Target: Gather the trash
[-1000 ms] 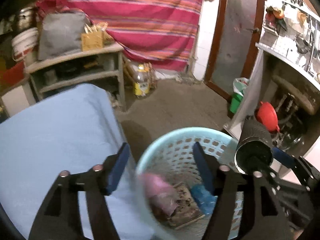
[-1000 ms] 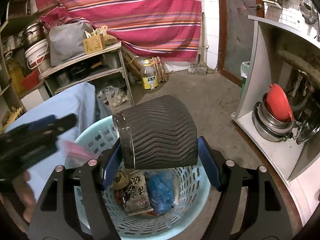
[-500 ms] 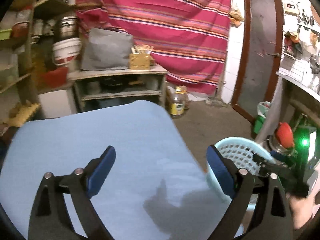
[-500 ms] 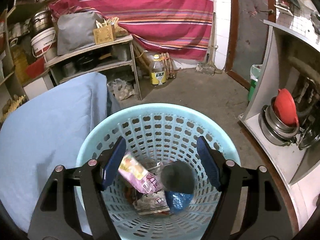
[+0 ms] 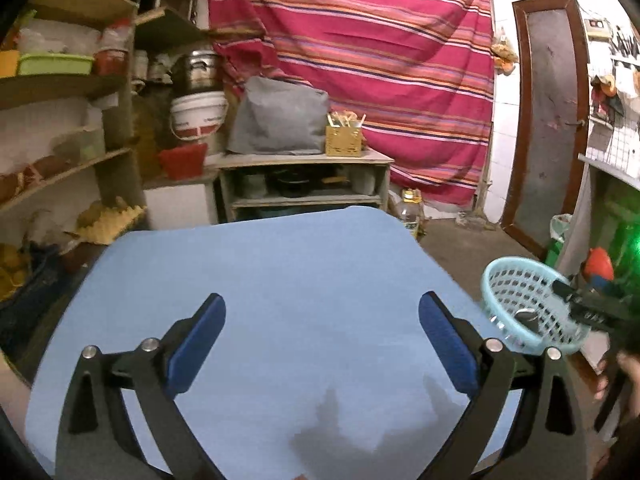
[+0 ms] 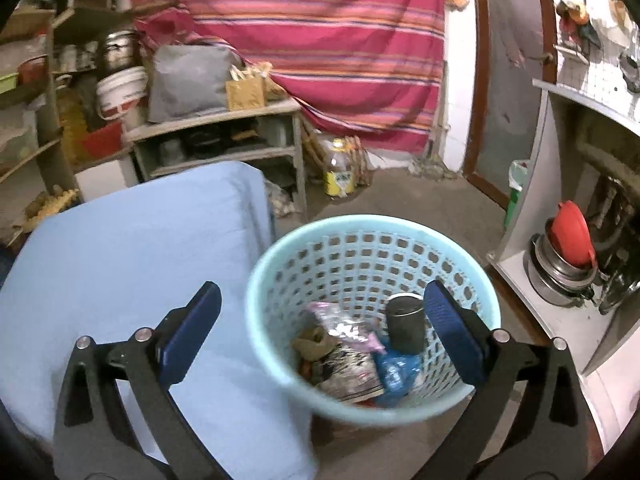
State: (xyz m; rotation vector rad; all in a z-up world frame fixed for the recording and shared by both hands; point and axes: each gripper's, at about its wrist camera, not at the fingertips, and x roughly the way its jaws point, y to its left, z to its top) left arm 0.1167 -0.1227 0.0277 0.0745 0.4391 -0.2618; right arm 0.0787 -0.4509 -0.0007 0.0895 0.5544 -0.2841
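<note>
A light blue plastic basket (image 6: 360, 222) stands on the floor beside the table covered in blue cloth (image 6: 132, 248). In it lie a dark ribbed cup (image 6: 405, 322), a pink wrapper (image 6: 344, 326), a blue bag (image 6: 394, 372) and a brown printed packet (image 6: 352, 372). My right gripper (image 6: 320, 292) hangs above the basket's near-left rim, its jaws opening with nothing held between them. My left gripper (image 5: 322, 304) hovers over the bare blue cloth (image 5: 320, 256), jaws opening and empty. The basket (image 5: 492, 270) shows at the right of the left wrist view, with the right gripper (image 5: 588, 308) over it.
A low wooden bench (image 5: 304, 160) with a grey bag (image 5: 280, 120) stands behind the table. Cluttered shelves (image 5: 60, 80) line the left. An oil bottle (image 6: 339, 172) sits on the floor. A cabinet (image 6: 560, 312) with pots and a red lid is at the right.
The right gripper released the dark cup, which now lies in the basket. The left gripper swung left from over the basket to above the table. Both jaws widened.
</note>
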